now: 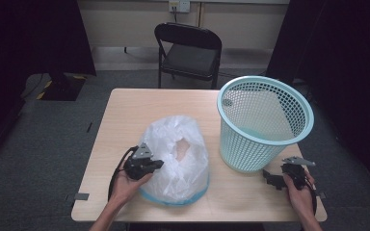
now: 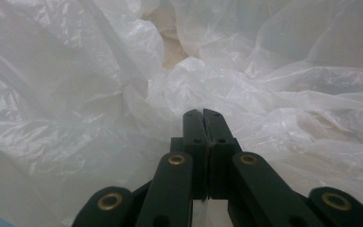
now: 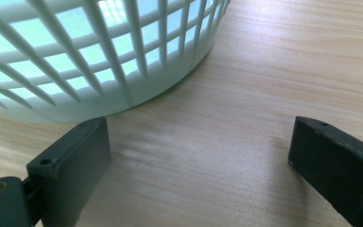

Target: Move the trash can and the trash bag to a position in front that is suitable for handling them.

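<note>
Left claw is pressed into the left flank of the white plastic bag. In the left gripper view its jaws are fully together at the tips, with crumpled bag film all around them; can't tell whether any film is actually pinched between the pads. The jaws stand upright in that view, aimed into the folds of the plastic bag.

The bag sits on the table centre-front, bunched into a mound, mouth gaping on top, with a light-blue edge showing along its lower front. It's just left of the basket, not touching it as far as the high view shows.

Right claw rests low at the table's front right, jaws wide apart, nothing between them but bare wood. In the right gripper view the claw points at the foot of the mint-green mesh wastebasket; the left-hand jaw tip sits just beside the basket wall, contact unclear.

Wastebasket stands upright on the table's right side. Black folding chair stands beyond the far edge.
</note>
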Tool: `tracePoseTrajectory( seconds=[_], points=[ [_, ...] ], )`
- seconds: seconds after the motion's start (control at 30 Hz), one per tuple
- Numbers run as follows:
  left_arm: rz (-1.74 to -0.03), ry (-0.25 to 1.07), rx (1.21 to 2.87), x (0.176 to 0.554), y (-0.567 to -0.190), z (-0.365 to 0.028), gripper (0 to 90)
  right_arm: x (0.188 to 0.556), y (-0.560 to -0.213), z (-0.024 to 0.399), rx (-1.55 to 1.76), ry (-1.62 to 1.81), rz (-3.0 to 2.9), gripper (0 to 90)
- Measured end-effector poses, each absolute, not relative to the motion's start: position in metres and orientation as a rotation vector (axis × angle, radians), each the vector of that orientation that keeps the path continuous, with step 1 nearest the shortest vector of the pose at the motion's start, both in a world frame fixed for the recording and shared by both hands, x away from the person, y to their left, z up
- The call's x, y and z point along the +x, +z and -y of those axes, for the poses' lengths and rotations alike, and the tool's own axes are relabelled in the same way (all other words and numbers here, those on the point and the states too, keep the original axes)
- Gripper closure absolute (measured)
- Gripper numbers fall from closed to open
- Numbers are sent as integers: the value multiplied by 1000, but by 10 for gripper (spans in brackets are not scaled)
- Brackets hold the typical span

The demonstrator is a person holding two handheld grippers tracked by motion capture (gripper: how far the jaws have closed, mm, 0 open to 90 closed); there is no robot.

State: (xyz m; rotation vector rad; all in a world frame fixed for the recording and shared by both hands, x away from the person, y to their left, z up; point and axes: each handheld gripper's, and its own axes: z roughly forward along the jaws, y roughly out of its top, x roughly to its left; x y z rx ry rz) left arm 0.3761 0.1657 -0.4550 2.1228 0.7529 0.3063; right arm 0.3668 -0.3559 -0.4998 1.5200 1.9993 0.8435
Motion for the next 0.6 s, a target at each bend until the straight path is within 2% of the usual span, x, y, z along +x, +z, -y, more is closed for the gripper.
tracePoseTrajectory(
  seconds=[0.37, 0.6],
  points=[
    [-825, 362, 2117, 348, -456, -221, 893, 367, -500, 356, 1520, 843, -1999, 56],
    [-890, 351, 2040, 336, -462, -251, 885, 367, -500, 356, 1520, 843, -1999, 56]
  ],
)
